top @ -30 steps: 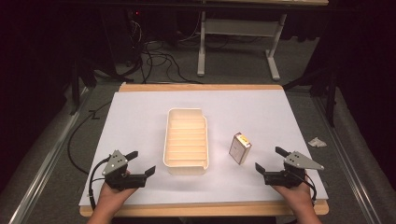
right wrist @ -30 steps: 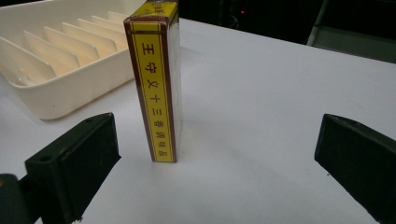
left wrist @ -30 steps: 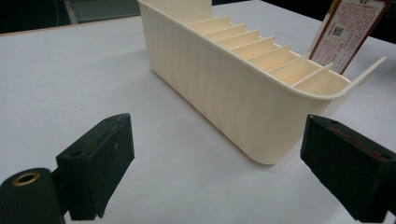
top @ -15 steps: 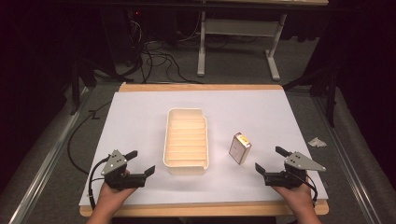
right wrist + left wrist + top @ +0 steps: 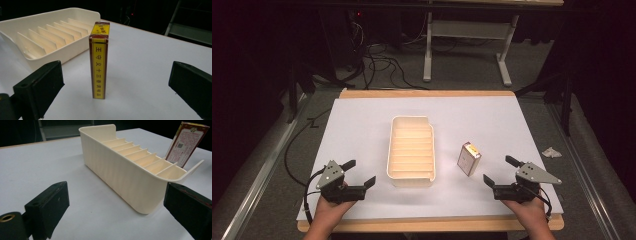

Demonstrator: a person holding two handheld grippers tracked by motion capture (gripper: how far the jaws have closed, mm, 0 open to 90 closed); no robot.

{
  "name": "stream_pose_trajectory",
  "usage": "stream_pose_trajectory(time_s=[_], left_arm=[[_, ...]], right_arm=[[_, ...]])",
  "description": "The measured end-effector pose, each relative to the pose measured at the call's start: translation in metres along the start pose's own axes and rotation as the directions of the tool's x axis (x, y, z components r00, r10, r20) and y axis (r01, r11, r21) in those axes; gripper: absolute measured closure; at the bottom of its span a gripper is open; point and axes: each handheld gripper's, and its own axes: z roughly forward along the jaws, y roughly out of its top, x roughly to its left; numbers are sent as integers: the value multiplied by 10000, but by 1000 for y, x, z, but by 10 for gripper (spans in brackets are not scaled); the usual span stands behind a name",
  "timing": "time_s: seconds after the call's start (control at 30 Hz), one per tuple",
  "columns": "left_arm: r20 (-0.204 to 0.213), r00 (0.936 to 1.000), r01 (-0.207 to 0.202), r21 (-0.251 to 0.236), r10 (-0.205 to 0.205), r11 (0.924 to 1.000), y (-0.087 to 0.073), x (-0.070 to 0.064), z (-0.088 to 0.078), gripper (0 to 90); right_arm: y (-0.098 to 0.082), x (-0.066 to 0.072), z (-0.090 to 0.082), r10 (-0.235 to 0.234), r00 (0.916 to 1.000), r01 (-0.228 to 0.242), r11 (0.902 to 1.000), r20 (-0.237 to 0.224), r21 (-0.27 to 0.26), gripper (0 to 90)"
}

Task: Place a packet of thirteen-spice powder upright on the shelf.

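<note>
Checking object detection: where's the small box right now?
High view: the box stands upright on the white table, right of the cream tray, ahead of the open right claw.

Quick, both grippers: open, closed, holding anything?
Left gripper: open, jaws wide apart, empty, near the divided tray.
Right gripper: open, empty, facing the upright box.

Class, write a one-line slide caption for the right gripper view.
Upright box stands between the open jaws of the hand-held gripper, beside a slotted tray.
</note>
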Motion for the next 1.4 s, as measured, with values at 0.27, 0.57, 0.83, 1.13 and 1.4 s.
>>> stream_pose_trajectory(time_s=[0.27, 0.57, 0.83, 1.13, 1.4], left_arm=[[-75, 10000, -2, -49, 2, 10000, 0, -1, 0, 58], [-31, 9999, -109, 62, 109, 9999, -1, 0, 6, 62], [61, 10000, -72, 129, 71, 9999, -2, -2, 8, 73], [144, 9997, -182, 344, 177, 9992, -4, -3, 8, 81], [219, 9994, -281, 537, 270, 9982, -7, -3, 10, 82]], right_arm=[[9, -1, 4, 166, 9999, -166, 9999, 26, -20, 0], [30, -4, 21, 237, 9996, -235, 9997, -161, 104, 0], [47, -1, 34, 346, 9986, -346, 9994, -388, 4, 9], [55, 3, 51, 531, 9967, -535, 9986, -615, -50, 31], [29, 3, 68, 749, 9949, -719, 9963, -669, 462, 92]])
